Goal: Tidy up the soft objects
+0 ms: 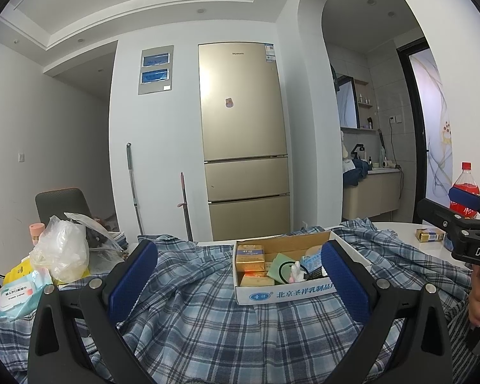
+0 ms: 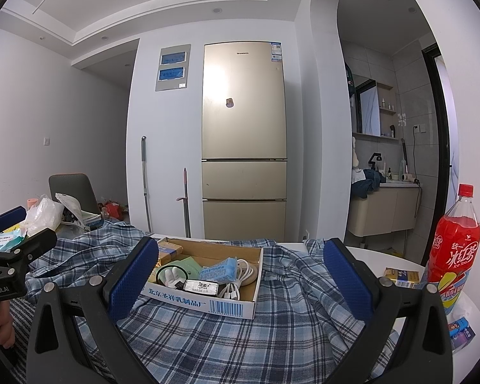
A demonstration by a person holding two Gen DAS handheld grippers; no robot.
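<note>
We see the plaid cloth (image 1: pixel 208 329), a blue-and-white checked garment or sheet, spread loose and rumpled over the white table (image 2: pixel 377 252). It lies in uneven folds and ridges from the left side, near the bags, across to the right, where a bare strip of tabletop shows. It is neither folded nor gathered into a pile, so as it lies it does not look organized.

On top of the cloth sits a shallow cardboard box (image 2: pixel 233 307) holding small hard items: yellow packets, a green card, a blue tissue pack, a white cable and a lighter-like case. The box weighs the fabric down, and we judge that the cloth cannot be folded cleanly while the box rests on it.

The left gripper (image 1: pixel 236 275) has its blue pads spread wide with nothing between them; the cloth and the near edge of the box lie beyond and below them. The right gripper (image 2: pixel 240 275) is likewise spread wide and grasps nothing, hanging just above the fabric in front of the box. Each gripper shows at the edge of the other's view, with fingers of the person's hands on the handles.

Further out, a clear plastic bag (image 1: pixel 60 249) and a pack of wet wipes (image 1: pixel 19 294) crowd the left end, and a red drink bottle (image 2: pixel 454 249) stands at the right beside a small yellow packet (image 2: pixel 403 276).

As we judge it, the soft-goods work remains: the cloth needs straightening and folding.
</note>
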